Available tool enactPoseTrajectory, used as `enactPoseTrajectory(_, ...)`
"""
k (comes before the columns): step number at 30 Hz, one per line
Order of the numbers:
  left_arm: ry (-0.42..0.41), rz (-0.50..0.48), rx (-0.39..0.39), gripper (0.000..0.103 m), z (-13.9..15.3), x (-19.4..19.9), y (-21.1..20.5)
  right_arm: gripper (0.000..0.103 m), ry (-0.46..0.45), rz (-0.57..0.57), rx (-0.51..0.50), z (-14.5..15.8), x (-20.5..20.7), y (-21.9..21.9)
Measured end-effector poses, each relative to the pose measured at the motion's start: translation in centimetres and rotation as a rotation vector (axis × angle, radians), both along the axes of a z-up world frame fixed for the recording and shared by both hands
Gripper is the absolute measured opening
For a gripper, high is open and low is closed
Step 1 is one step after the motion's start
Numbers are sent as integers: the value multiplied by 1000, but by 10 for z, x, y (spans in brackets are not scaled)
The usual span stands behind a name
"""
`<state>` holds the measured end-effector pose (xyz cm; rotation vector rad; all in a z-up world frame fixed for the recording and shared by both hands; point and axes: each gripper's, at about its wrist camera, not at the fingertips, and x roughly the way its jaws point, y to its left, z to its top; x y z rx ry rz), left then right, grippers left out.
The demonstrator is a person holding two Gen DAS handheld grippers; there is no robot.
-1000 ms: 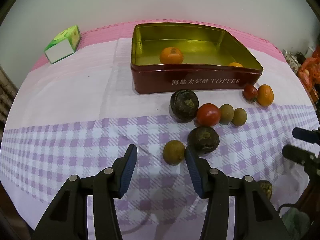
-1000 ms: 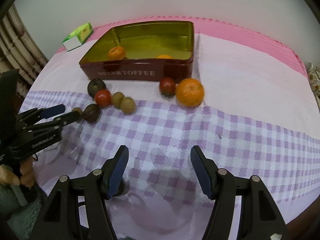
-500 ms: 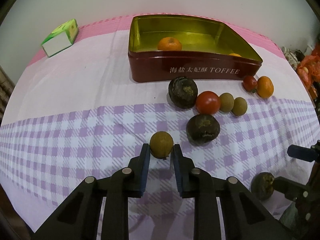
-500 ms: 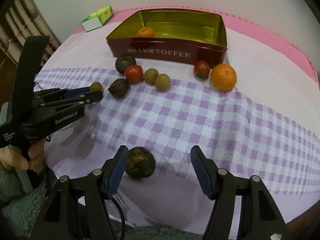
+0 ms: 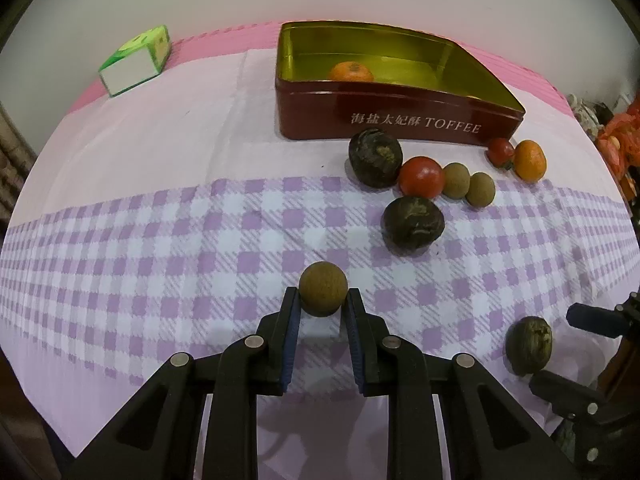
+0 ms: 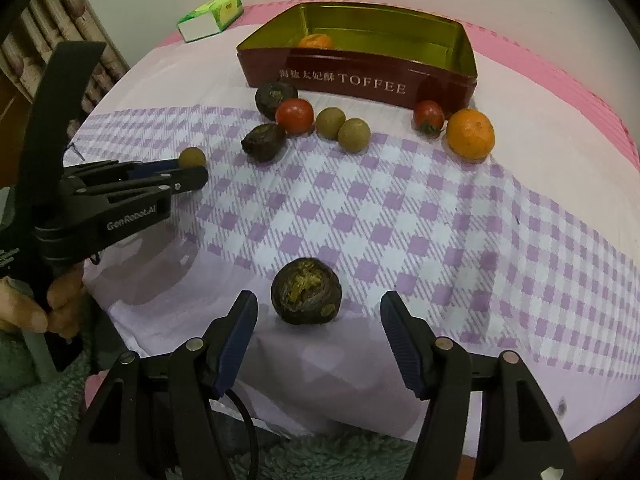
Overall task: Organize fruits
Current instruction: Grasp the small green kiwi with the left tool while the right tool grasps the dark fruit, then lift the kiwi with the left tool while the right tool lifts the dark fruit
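Fruits lie on the checked cloth [image 5: 160,240]. My left gripper [image 5: 323,308] is clenched on a small brown fruit [image 5: 323,288], its pads pressing both sides. My right gripper [image 6: 318,318] stands wide, jaws apart, and a dark wrinkled fruit [image 6: 306,292] sits between them, not touched. Farther, more fruits lie near the red toffee tin [image 6: 360,80], which holds an orange [image 6: 315,41].
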<state>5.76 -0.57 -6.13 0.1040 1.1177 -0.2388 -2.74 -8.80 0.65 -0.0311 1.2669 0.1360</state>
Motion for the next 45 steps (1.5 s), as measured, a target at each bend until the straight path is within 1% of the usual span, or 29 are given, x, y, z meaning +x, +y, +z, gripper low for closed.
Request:
enactPoseTrajectory(6, 2, 12, 1, 24, 0, -8, 3, 55, 9, -4, -2, -5, -1, 1)
enactPoseTrajectory(10, 2, 17, -3, 24, 0, -10, 5, 47, 16, -13, -2, -8, 0, 0)
enactPoseTrajectory(17, -1, 18, -1, 24, 0, -10, 7, 47, 11, -7, -10, -13, 6, 4)
enactPoseTrajectory(24, -3, 17, -1, 24, 0, -11, 7, 38, 12, 16, -26, -16, 12, 14)
enactPoseTrajectory(31, -4, 17, -1, 24, 0, -10, 6, 37, 5, -3, -34, -18, 15, 13)
enactPoseTrajectory(45, -9, 15, 3, 24, 0, -11, 6, 37, -24, -64, -28, -10, 23, -15)
